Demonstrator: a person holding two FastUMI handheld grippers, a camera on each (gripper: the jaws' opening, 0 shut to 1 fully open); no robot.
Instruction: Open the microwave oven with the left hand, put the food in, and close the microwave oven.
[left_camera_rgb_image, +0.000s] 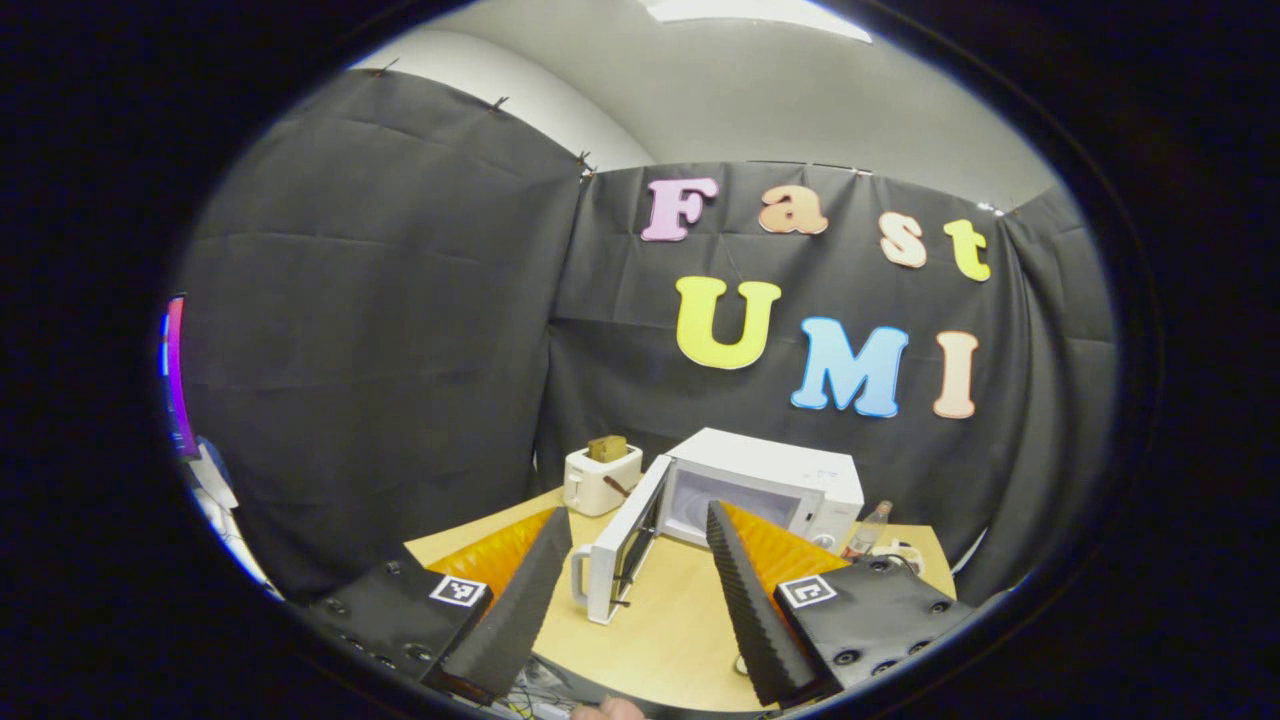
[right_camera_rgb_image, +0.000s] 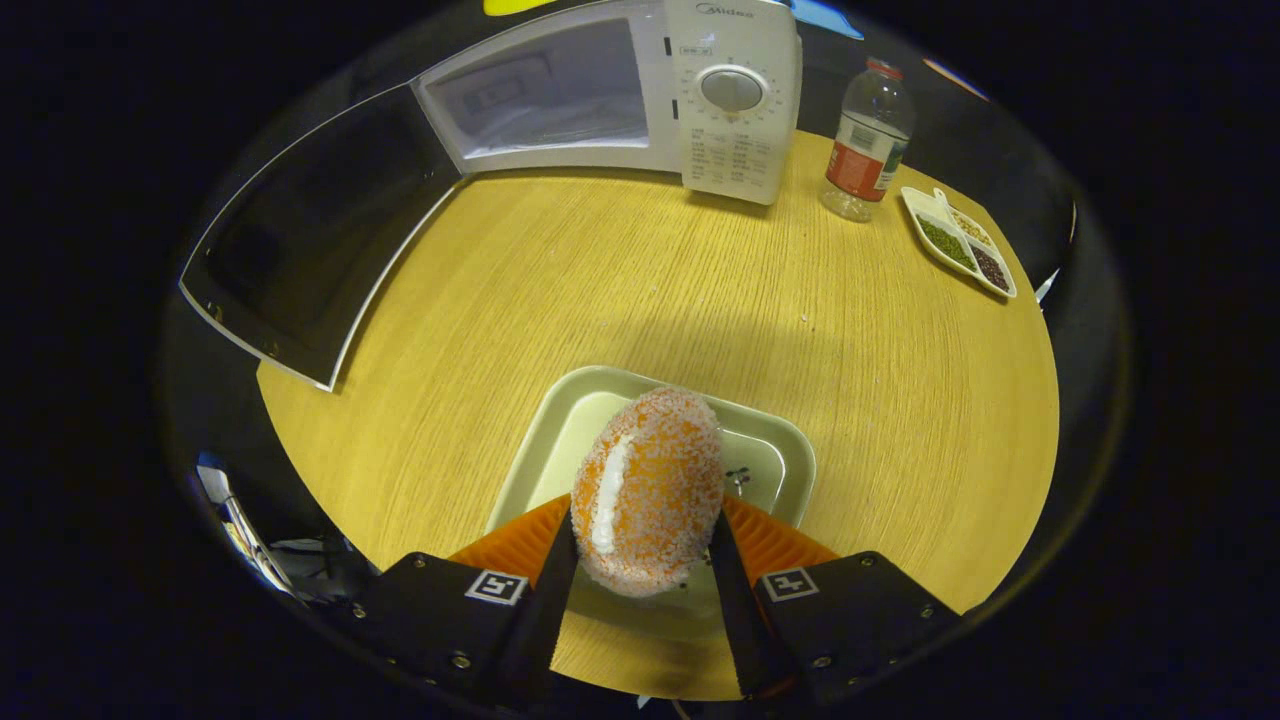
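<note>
Right tongs (right_camera_rgb_image: 640, 560) clamp the sugared bun (right_camera_rgb_image: 648, 490) above the tray (right_camera_rgb_image: 780, 450); left tongs (left_camera_rgb_image: 640, 560) gape apart, raised, microwave (left_camera_rgb_image: 770, 480) door (left_camera_rgb_image: 620, 545) open ahead.

microwave (right_camera_rgb_image: 640, 90) top cut off by view edge, tray (right_camera_rgb_image: 770, 450) partly hidden behind food (right_camera_rgb_image: 650, 490)

White microwave (right_camera_rgb_image: 640, 95) at 12 o'clock, door (right_camera_rgb_image: 315, 235) swung open at 10; sugar-coated bun (right_camera_rgb_image: 650, 490) held above tray at 6.
</note>
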